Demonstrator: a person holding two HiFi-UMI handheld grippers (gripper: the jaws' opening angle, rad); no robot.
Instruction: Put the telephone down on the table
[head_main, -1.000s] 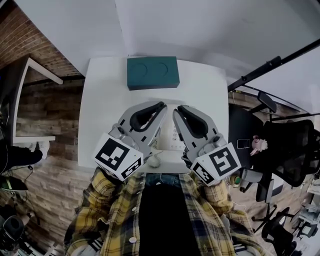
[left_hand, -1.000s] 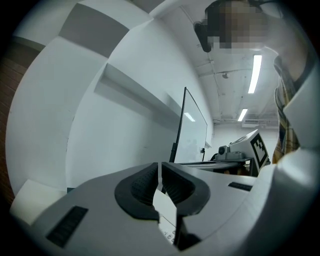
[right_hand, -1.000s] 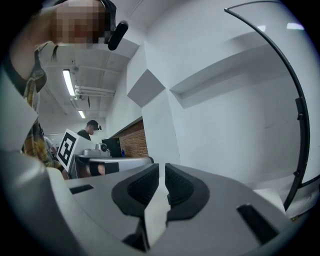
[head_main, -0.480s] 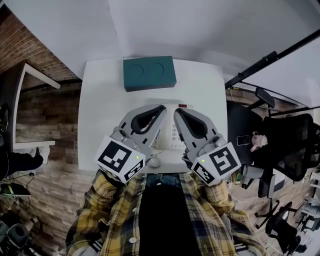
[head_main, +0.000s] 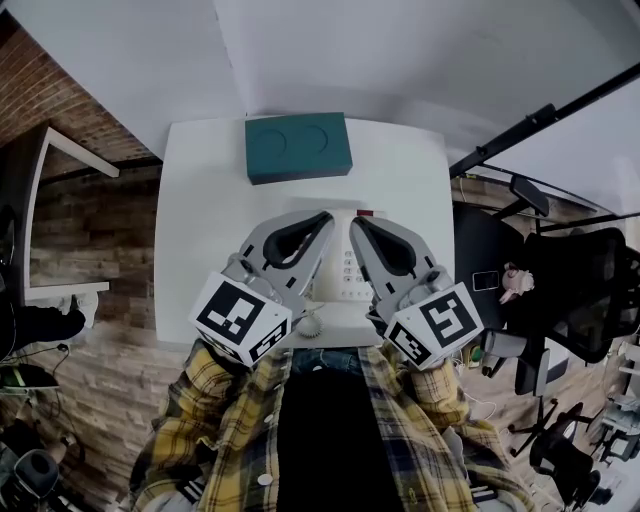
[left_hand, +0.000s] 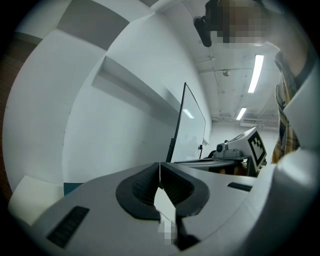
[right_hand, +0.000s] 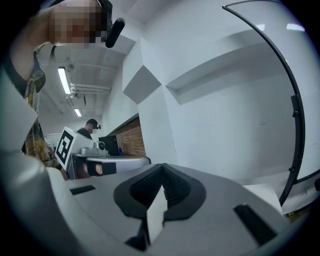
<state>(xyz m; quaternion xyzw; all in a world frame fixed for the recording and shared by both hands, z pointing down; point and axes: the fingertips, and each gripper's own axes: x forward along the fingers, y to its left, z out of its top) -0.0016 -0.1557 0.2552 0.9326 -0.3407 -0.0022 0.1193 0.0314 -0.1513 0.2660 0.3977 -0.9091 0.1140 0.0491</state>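
**Telephone down, tongs closed and empty**

The telephone (head_main: 346, 272) appears to lie on the surface (head_main: 200, 200) near its front edge, between the left tongs (head_main: 322, 215) and right tongs (head_main: 358, 220), both pinched together on nothing. Best practice: confirm it sits flat before lifting away.

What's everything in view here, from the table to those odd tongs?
White square table: one, white, centre.
Teal rectangular box with two round hollows: one, teal, table's far edge.
White push-button telephone: one, white, table's near side, under the tongs.
Black office chairs: at least two, black, right of the table.
Yellow checked shirt: one, yellow and dark, bottom.
Left tongs: one, grey, shut, empty, above the telephone.
Right tongs: one, grey, shut, empty, beside the left.
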